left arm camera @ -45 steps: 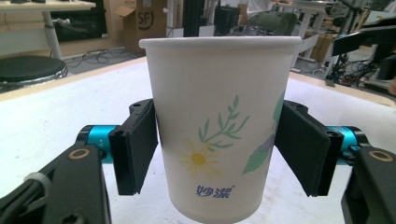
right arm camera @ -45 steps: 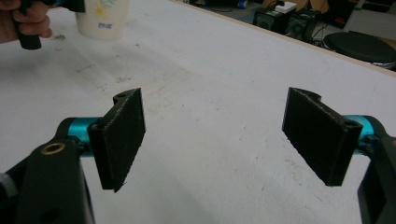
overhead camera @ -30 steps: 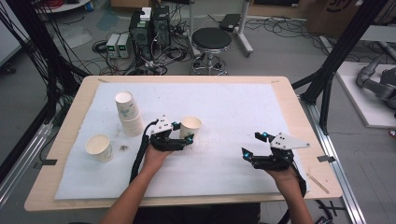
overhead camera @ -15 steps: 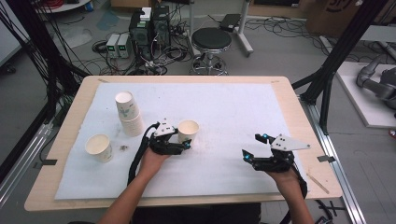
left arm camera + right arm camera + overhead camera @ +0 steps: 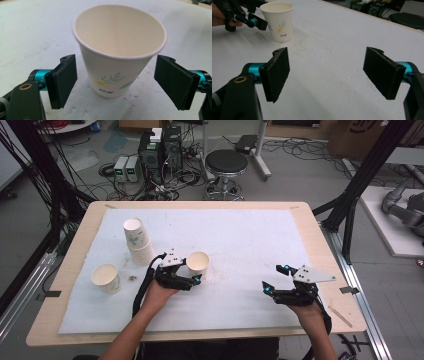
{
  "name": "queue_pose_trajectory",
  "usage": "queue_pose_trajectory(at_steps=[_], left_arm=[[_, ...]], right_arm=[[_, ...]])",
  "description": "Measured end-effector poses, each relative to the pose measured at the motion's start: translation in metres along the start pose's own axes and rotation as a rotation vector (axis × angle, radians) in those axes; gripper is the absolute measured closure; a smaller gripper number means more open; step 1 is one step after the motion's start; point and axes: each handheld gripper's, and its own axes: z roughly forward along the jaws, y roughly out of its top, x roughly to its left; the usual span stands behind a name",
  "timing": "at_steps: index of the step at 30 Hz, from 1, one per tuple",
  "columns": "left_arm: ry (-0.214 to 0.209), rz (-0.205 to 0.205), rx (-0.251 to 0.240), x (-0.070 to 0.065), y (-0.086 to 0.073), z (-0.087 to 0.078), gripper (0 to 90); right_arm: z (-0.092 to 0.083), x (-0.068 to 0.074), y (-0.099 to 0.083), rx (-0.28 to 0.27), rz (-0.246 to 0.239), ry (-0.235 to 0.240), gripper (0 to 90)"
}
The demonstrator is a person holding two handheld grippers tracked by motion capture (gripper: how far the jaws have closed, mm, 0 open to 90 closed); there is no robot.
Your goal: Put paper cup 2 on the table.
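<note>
A white paper cup with a small flower print stands upright on the white mat, mouth up and empty. My left gripper straddles it. Its jaws have just been opening, and both black pads now stand clear of the cup's sides. In the high view the same cup sits just beyond the left gripper, near the mat's middle. My right gripper rests low over the mat at the right. It is open, with bare mat between its pads. The right gripper view has the cup far off at the upper left.
A stack of paper cups stands at the mat's left. A single cup stands nearer the front left. The white mat covers most of the wooden table. A thin wooden stick lies by the right front edge.
The left gripper carried the cup a little nearer and lower, then spread its jaws off it; the cup now stands free. The right gripper has not moved.
</note>
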Motion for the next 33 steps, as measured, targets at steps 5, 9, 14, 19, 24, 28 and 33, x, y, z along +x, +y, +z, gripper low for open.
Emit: queue_pose_trajectory(at_steps=[5,9,14,19,24,28,33], left_arm=[[0.003,-0.001,-0.056,0.004,-0.002,-0.024,18.3],[-0.012,-0.003,-0.109,0.009,-0.002,-0.043,17.6],[-0.003,-0.025,-0.198,0.018,-0.007,-0.063,17.6],[0.016,-0.027,-0.264,0.020,-0.010,-0.074,17.6],[0.030,-0.016,-0.287,0.019,-0.014,-0.084,17.6],[0.045,-0.024,-0.301,0.019,-0.018,-0.093,17.8],[0.053,-0.025,-0.309,0.017,-0.021,-0.098,17.9]], right_arm=[[-0.003,0.001,-0.003,0.000,0.005,-0.008,21.8],[-0.006,0.000,-0.006,0.005,0.017,-0.024,21.8],[-0.010,-0.001,-0.007,0.005,0.015,-0.049,21.8],[-0.010,-0.001,-0.008,0.005,0.013,-0.054,21.7],[-0.008,0.000,-0.006,0.002,0.014,-0.050,21.7],[-0.006,0.004,-0.004,-0.001,0.006,-0.046,21.7],[-0.003,0.007,0.000,-0.005,0.001,-0.039,21.7]])
